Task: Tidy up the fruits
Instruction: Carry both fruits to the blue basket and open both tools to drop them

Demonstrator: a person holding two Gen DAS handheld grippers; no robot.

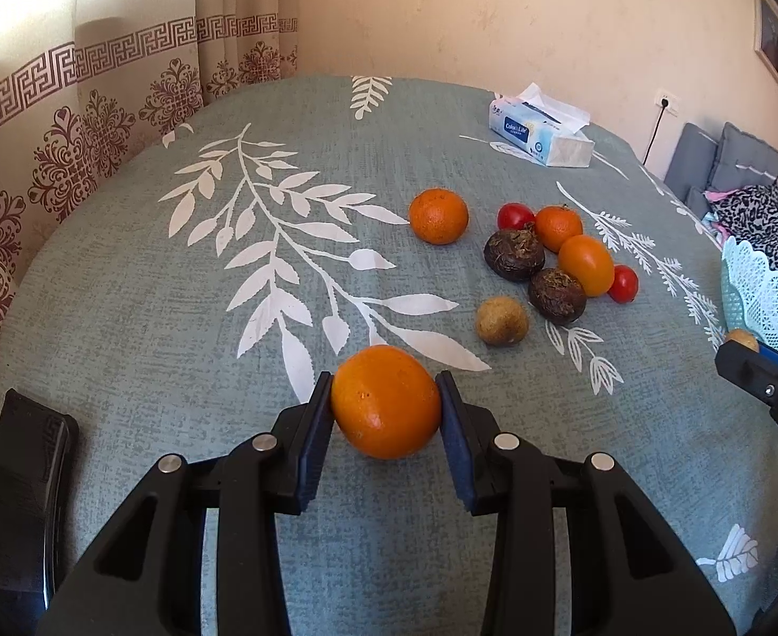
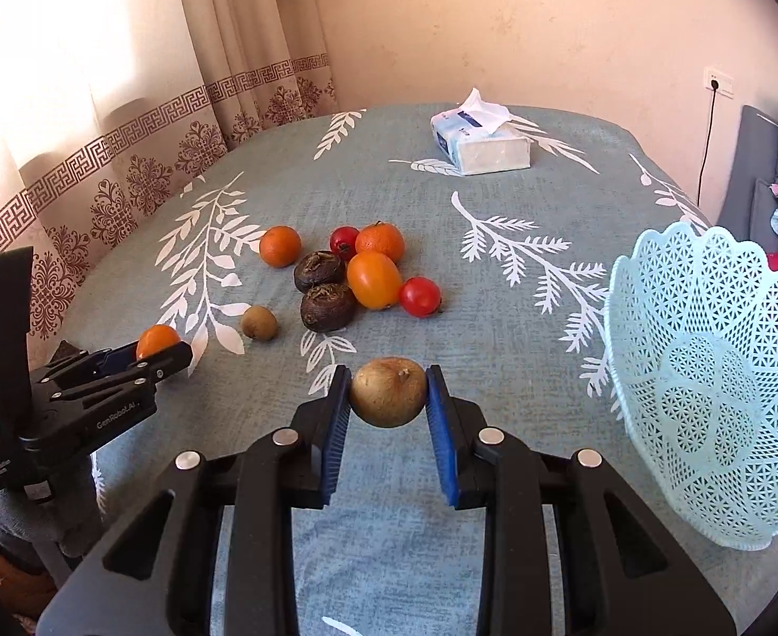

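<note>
Left gripper [image 1: 386, 397] pinches an orange [image 1: 386, 402] near the tabletop's [image 1: 150, 318] front edge; right gripper [image 2: 389, 397] pinches a brown fruit [image 2: 387, 392], basket [image 2: 707, 397] just beside it at the right edge, tilted; rest of the fruit pile [image 2: 357, 281] mid-table; likely next: carry brown fruit over the rim, lower before letting go so it won't bounce out; keep the orange clamped meanwhile.

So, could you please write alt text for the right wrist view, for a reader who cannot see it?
The right gripper holds a small brown fruit between its blue pads above a grey-green leaf-print tablecloth. A pale blue lattice basket stands empty to the right; more fruit lies behind, and the left gripper holds an orange at left.
</note>
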